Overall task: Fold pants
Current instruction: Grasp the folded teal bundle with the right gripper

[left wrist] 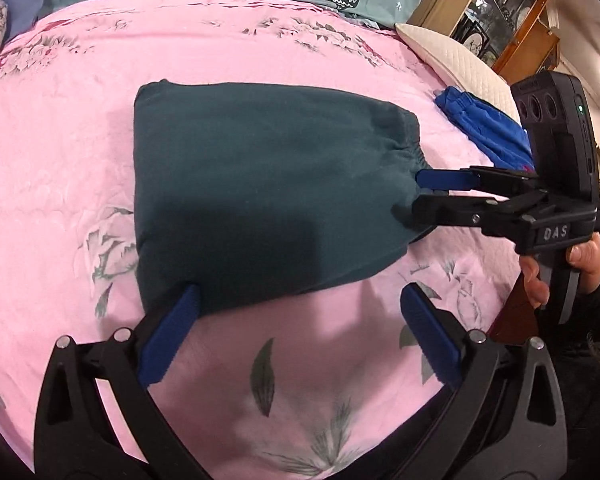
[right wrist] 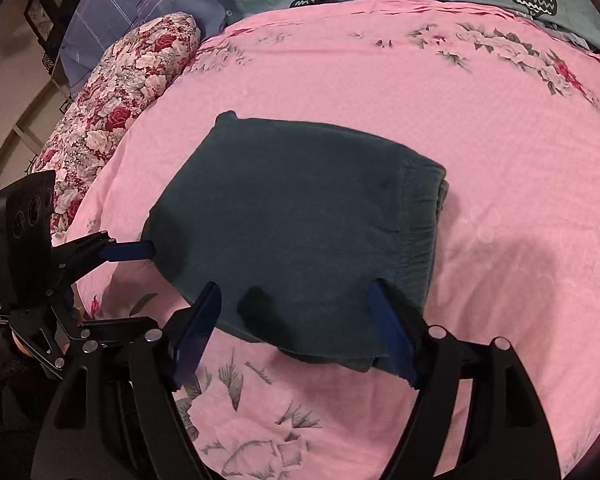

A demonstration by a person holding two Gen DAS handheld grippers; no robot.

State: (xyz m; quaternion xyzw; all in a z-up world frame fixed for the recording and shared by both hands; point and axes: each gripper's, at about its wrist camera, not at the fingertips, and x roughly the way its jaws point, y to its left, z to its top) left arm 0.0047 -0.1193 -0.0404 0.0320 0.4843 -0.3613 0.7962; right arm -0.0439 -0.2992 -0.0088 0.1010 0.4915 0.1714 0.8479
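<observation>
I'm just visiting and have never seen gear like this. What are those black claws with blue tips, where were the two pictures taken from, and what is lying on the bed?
There is no robot here: a person holds a hand-operated claw in each hand, and each claw carries a wide-angle camera looking along its two fingers. One picture comes from the left gripper, the other from the right gripper, so each claw also shows up in the other's picture. You can see the person's right hand on a handle. On the pink floral bedsheet lie dark teal pants, already folded into a compact bundle. Both claws are spread open at its near edge, and neither is clamping the fabric. Off to the side lies a blue garment.
</observation>
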